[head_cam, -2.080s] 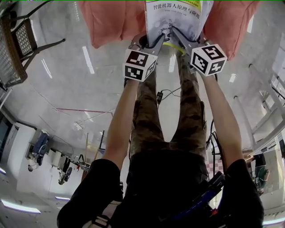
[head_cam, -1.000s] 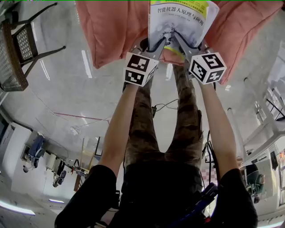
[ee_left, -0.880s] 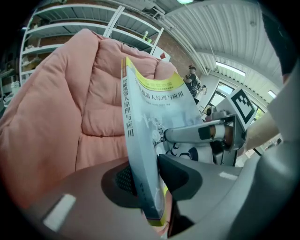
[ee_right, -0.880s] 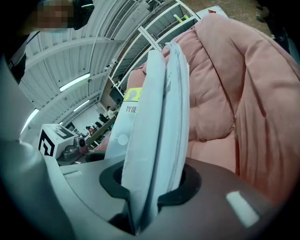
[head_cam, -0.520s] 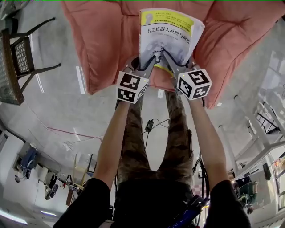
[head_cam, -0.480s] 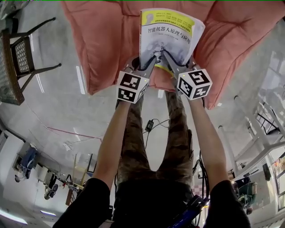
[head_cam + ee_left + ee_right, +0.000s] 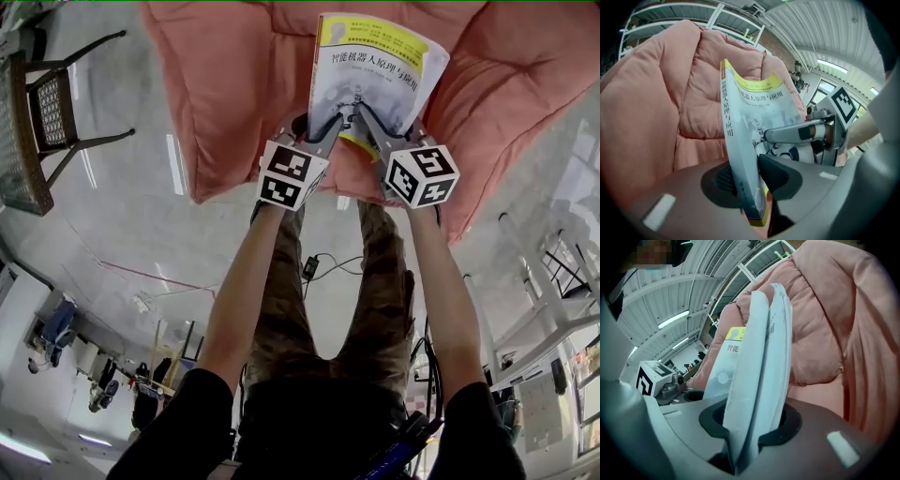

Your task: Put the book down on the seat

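**Book over the cushion, release to come**

Book [image 7: 375, 75] front and centre, folks, and it is in the air, not down. Both hands are on it. The left gripper [image 7: 336, 114] has its jaws pinching the lower edge near the spine, one dark pad on each cover. The right gripper [image 7: 367, 108] has its jaws clamped on the same lower edge from the other side, with the white page block wedged between its pads. That makes two firm grips on one paperback.

Where is it? It hangs over the pink padded seat [image 7: 234, 94], with its yellow-banded cover turned up toward the head camera. The left gripper view shows the book standing tilted, and the puffy backrest rises behind it. The cushion lies just beyond the book's bottom edge. Whether any corner of the book already touches the fabric, no view settles.

As for progress, I call the carry as good as done, because the book is over the right piece of furniture. What is left is the finish: tip it flat onto the cushion, spread both sets of jaws and draw the hands clear. The padding is soft and slopes in places, so a book let go on edge could flop or slide toward the front lip.

No box, bin or tray shows in any view. The seat is the only thing here to take the book, and the stretch of cushion in view has nothing lying on it. A wicker chair [image 7: 37, 112] stands well off to the left on the glossy floor [image 7: 141, 234], out of play.
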